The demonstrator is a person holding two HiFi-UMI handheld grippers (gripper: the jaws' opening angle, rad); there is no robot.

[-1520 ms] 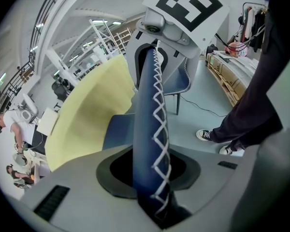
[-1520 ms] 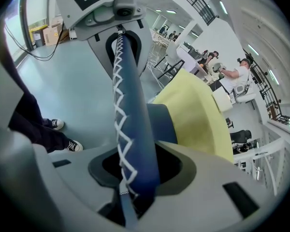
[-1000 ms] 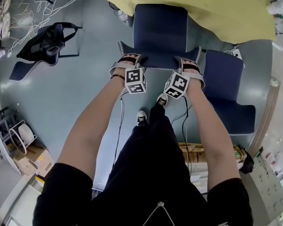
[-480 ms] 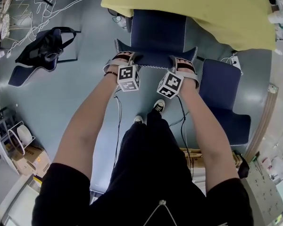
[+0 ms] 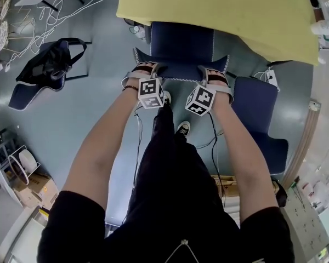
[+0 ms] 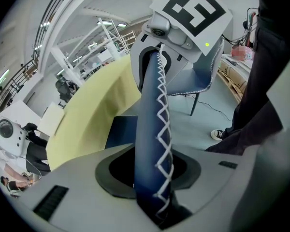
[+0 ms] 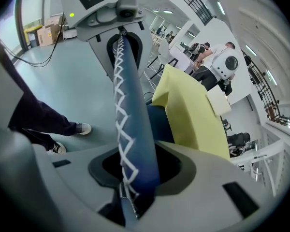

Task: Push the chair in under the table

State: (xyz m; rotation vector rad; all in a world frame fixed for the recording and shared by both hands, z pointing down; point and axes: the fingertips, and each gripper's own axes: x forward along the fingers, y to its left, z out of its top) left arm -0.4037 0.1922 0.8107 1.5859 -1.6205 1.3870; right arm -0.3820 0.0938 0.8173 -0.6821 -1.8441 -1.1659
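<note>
The blue chair (image 5: 182, 40) is parked with its seat partly tucked under the yellow-covered worktop (image 5: 219, 7), and the backrest (image 5: 181, 70) is left sticking out toward the person. The stitched top edge of that backrest is clamped from both ends: one corner is held by the left tongs (image 5: 145, 70), the other by the right tongs (image 5: 215, 76), each closed partway onto the padding that fills its gap. For a clean push, equal pressure should probably be applied on both sides so the chair isn't skewed into the second chair (image 5: 257, 111) just beside it on the right. The push is best kept level, and the cable (image 5: 139, 138) on the floor (image 5: 82, 108) should be minded underfoot.
</note>
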